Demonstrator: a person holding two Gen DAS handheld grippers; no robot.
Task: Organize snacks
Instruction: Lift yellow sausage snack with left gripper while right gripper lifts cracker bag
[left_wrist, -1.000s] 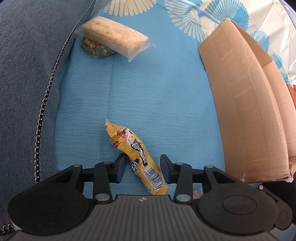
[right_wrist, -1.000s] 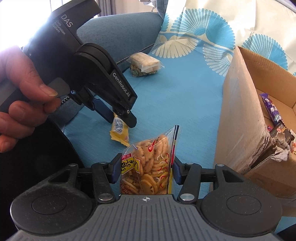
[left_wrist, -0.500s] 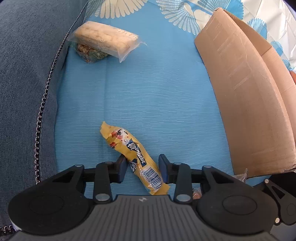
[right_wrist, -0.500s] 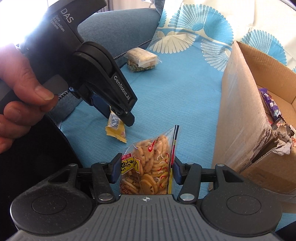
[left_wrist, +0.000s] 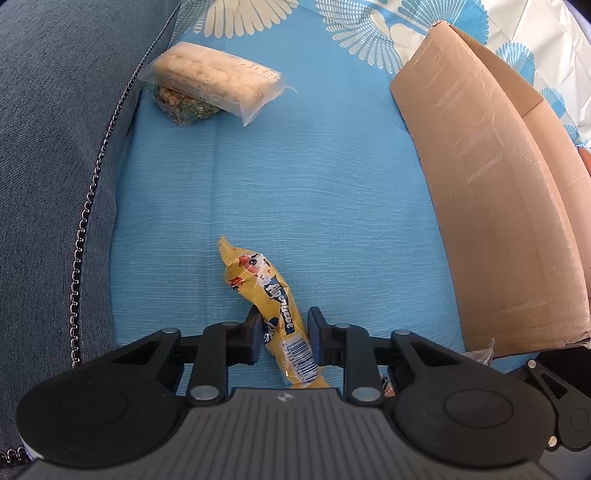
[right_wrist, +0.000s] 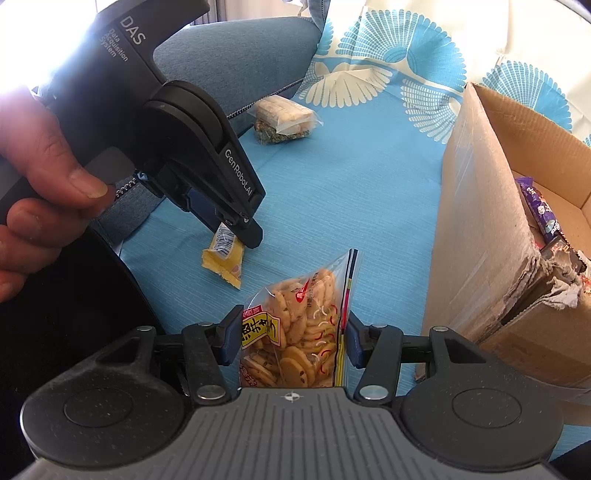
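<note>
The left hand-held gripper (left_wrist: 282, 338) has just been closing its jaws onto the yellow snack packet (left_wrist: 275, 314) at lower centre to lift it, while the right hand-held gripper (right_wrist: 291, 338) holds the cracker bag (right_wrist: 295, 328) ready for the cardboard box (right_wrist: 480, 229) at right.

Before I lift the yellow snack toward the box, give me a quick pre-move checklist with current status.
1. Left claw around the yellow snack packet: ok; its jaws have just been closing, packet between them.
2. Both pads pressing firmly on the packet: cannot tell.
3. Right claw gripping the cracker bag: ok.
4. Cardboard box open, with room inside: ok.
5. Blue cloth between packet and box free of obstacles: ok.
6. Clear-wrapped snacks by the cushion not yet collected: not ok.
</note>
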